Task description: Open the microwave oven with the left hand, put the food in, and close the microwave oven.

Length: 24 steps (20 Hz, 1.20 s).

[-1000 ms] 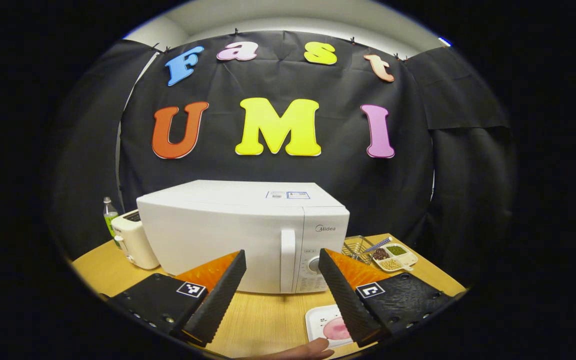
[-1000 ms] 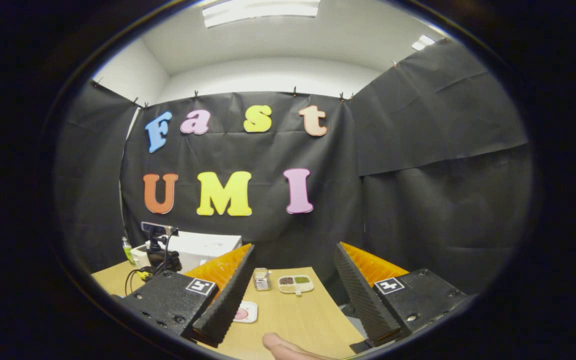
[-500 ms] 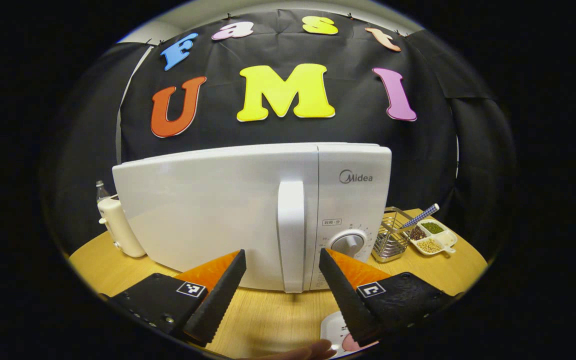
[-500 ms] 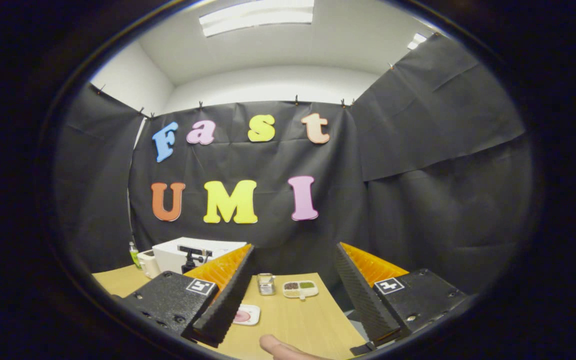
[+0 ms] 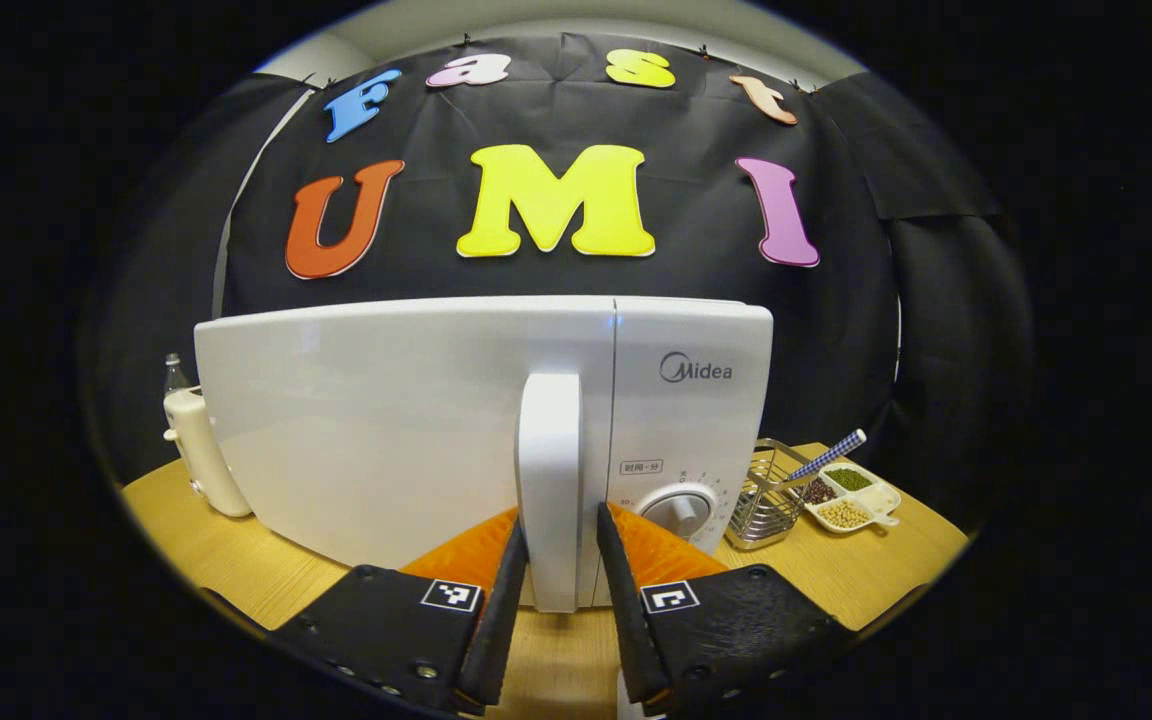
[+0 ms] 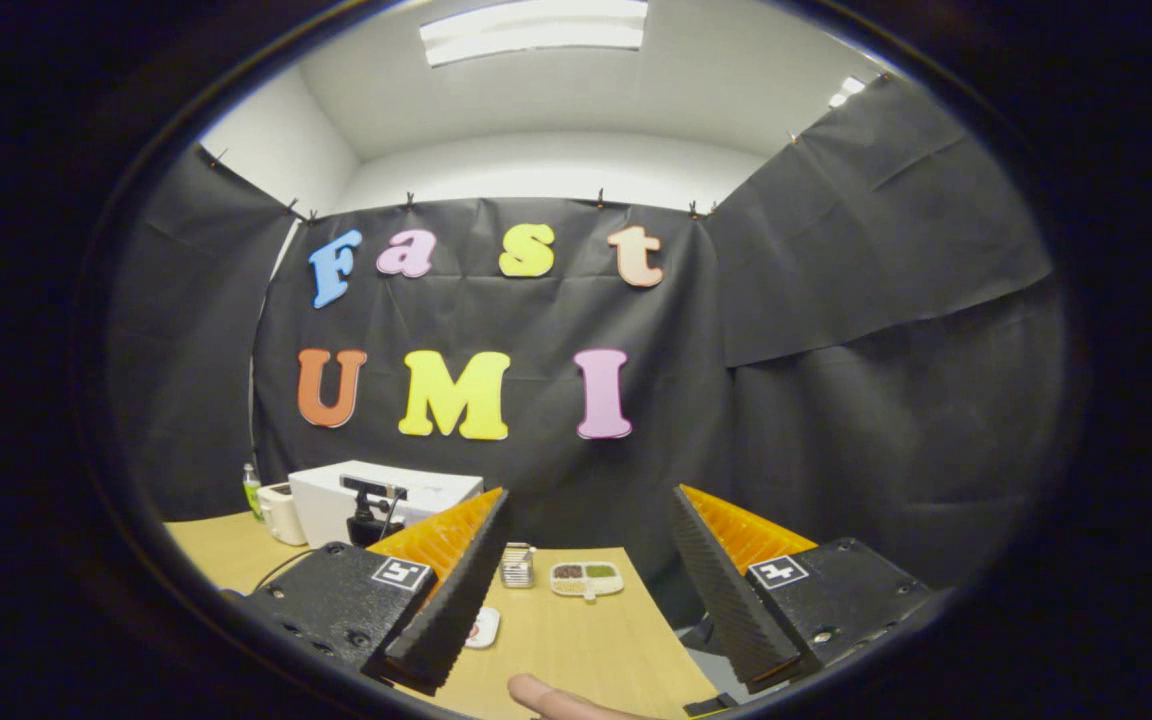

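Observation:
The white microwave (image 5: 386, 420) stands close in the left gripper view, its door closed. My left gripper (image 5: 556, 590) is shut on the lower part of the upright door handle (image 5: 550, 450), one finger pressing on each side. In the right gripper view my right gripper (image 6: 581, 580) hangs open over the table with nothing between its fingers. Farther off on the left there is the microwave (image 6: 406, 490). A white plate with pink food (image 6: 484, 627) lies on the table, partly hidden behind one finger. A person's fingertip (image 6: 546, 695) shows at the bottom.
A cream toaster (image 5: 198, 450) and a small bottle (image 5: 173, 368) stand left of the microwave. Right of it are a wire basket (image 5: 766, 492) and a divided dish of beans (image 5: 851, 497). The wooden table (image 5: 236, 560) ends just beyond the dish.
My left gripper went forward to the microwave and its fingers came together on the door handle. The right gripper stayed open and shifted only slightly.

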Available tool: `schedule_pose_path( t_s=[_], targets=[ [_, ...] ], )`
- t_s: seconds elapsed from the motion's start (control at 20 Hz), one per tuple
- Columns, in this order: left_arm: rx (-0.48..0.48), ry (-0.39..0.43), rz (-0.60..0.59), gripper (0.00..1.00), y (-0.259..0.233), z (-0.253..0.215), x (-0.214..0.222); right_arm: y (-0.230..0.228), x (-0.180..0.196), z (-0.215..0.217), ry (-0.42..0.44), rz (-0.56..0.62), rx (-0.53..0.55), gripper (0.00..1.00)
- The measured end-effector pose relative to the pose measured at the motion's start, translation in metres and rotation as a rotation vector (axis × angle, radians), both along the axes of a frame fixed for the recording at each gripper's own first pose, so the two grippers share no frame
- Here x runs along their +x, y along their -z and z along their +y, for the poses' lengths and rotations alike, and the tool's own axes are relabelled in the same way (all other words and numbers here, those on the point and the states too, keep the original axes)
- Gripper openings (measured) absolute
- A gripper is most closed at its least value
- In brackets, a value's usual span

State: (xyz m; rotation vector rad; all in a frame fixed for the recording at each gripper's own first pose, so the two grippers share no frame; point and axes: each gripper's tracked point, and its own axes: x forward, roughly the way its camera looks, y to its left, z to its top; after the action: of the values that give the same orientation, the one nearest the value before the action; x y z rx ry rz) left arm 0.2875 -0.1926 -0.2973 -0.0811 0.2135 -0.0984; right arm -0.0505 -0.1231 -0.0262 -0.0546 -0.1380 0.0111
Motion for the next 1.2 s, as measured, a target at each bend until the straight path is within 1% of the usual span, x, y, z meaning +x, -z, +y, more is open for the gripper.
schedule_pose_path(
  t_s=[0.05, 0.1, 0.15, 0.2, 0.25, 0.4, 0.45, 0.5, 0.7, 0.9, 1.1, 1.2],
  targets=[
    [-0.009, -0.02, 0.001, 0.38, 0.001, 0.006, 0.007, 0.003, 0.002, -0.001, 0.003, 0.009, 0.0, 1.0],
    [-0.007, -0.027, 0.013, 0.2, 0.0, 0.005, 0.0, 0.005, 0.005, -0.003, 0.01, 0.018, -0.001, 1.0],
    [0.001, -0.03, 0.017, 0.11, -0.001, 0.006, 0.0, 0.008, 0.008, -0.005, 0.018, 0.027, -0.004, 1.0],
    [0.012, -0.028, 0.02, 0.11, 0.001, 0.007, 0.002, 0.012, 0.009, -0.007, 0.025, 0.038, -0.005, 1.0],
    [0.019, -0.019, 0.031, 0.04, 0.005, 0.008, 0.002, 0.014, 0.01, -0.009, 0.029, 0.047, -0.002, 1.0],
    [0.015, 0.021, 0.053, 0.05, 0.007, 0.007, -0.011, 0.019, 0.009, -0.01, 0.026, 0.068, 0.011, 1.0],
    [0.014, 0.015, 0.017, 0.05, -0.002, 0.01, -0.018, 0.019, 0.009, -0.01, 0.024, 0.07, 0.015, 0.92],
    [0.028, 0.024, 0.025, 0.05, 0.001, 0.013, -0.023, 0.019, 0.007, -0.009, 0.021, 0.072, 0.02, 1.0],
    [-0.016, 0.068, 0.019, 0.05, -0.001, 0.027, -0.067, 0.025, 0.0, 0.0, 0.007, 0.083, 0.023, 1.0],
    [-0.014, 0.11, 0.01, 0.04, -0.002, 0.051, -0.106, 0.033, -0.007, 0.014, -0.004, 0.096, 0.015, 1.0],
    [-0.003, 0.124, 0.019, 0.04, -0.001, 0.08, -0.14, 0.041, -0.012, 0.033, -0.032, 0.109, 0.005, 1.0],
    [0.002, 0.118, 0.027, 0.04, -0.001, 0.098, -0.157, 0.046, -0.014, 0.044, -0.054, 0.119, 0.005, 1.0]
  ],
)
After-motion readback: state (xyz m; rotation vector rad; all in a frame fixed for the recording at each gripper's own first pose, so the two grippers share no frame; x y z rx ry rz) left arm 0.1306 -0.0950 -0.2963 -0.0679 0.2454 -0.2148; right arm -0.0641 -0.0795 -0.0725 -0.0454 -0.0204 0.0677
